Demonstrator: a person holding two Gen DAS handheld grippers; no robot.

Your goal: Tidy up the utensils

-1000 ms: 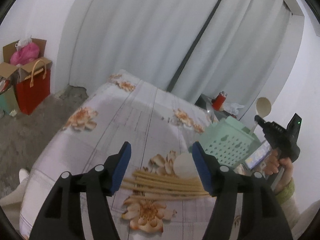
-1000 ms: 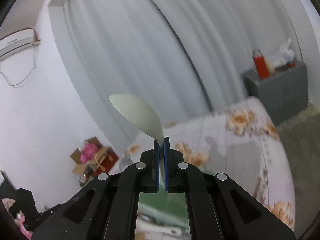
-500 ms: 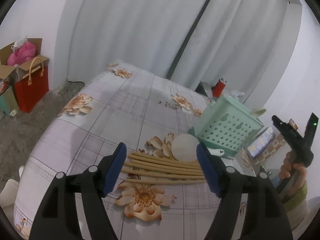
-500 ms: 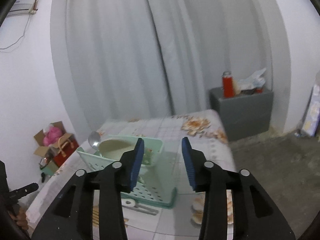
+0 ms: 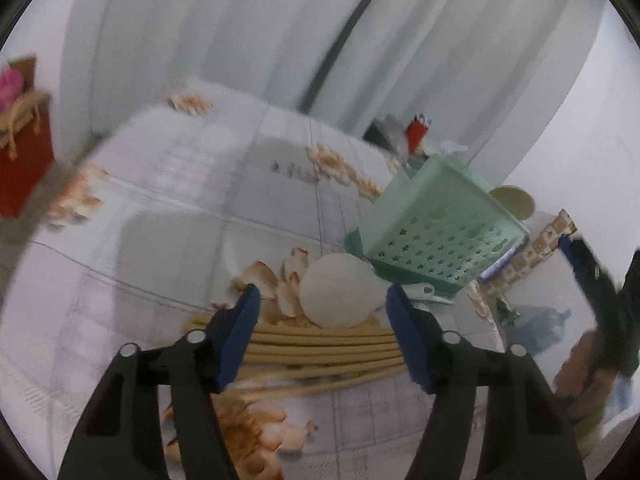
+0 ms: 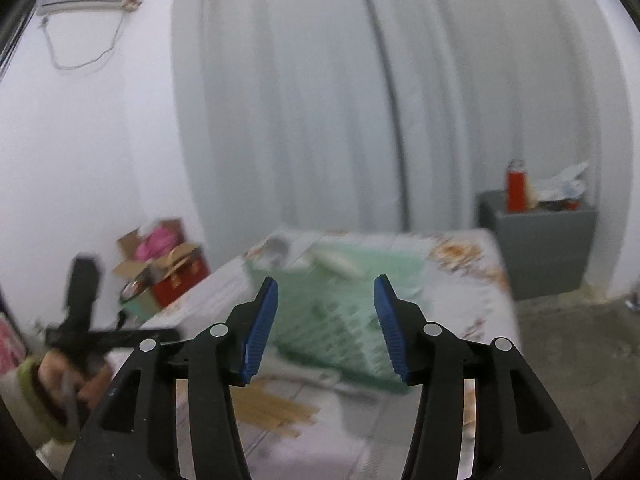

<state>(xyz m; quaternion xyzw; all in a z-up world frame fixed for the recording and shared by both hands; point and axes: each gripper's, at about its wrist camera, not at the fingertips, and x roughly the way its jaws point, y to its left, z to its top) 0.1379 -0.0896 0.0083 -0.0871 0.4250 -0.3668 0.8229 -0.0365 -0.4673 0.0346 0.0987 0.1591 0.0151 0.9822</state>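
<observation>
Chopsticks [image 5: 324, 344] lie on the surface between my left gripper's [image 5: 322, 336] just-narrowing, unclenched jaws. My right gripper [image 6: 326, 324], jaws just parting and empty, faces the green basket [image 6: 340, 320] ahead.

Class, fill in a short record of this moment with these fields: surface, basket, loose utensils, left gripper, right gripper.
surface: flowered tablecloth
basket: green basket, a pale spoon sticking out of it
loose utensils: chopsticks and a white ladle on the cloth
left gripper: left gripper open over the chopsticks, jaws just narrowed
right gripper: right gripper open, empty, jaws just widened
</observation>
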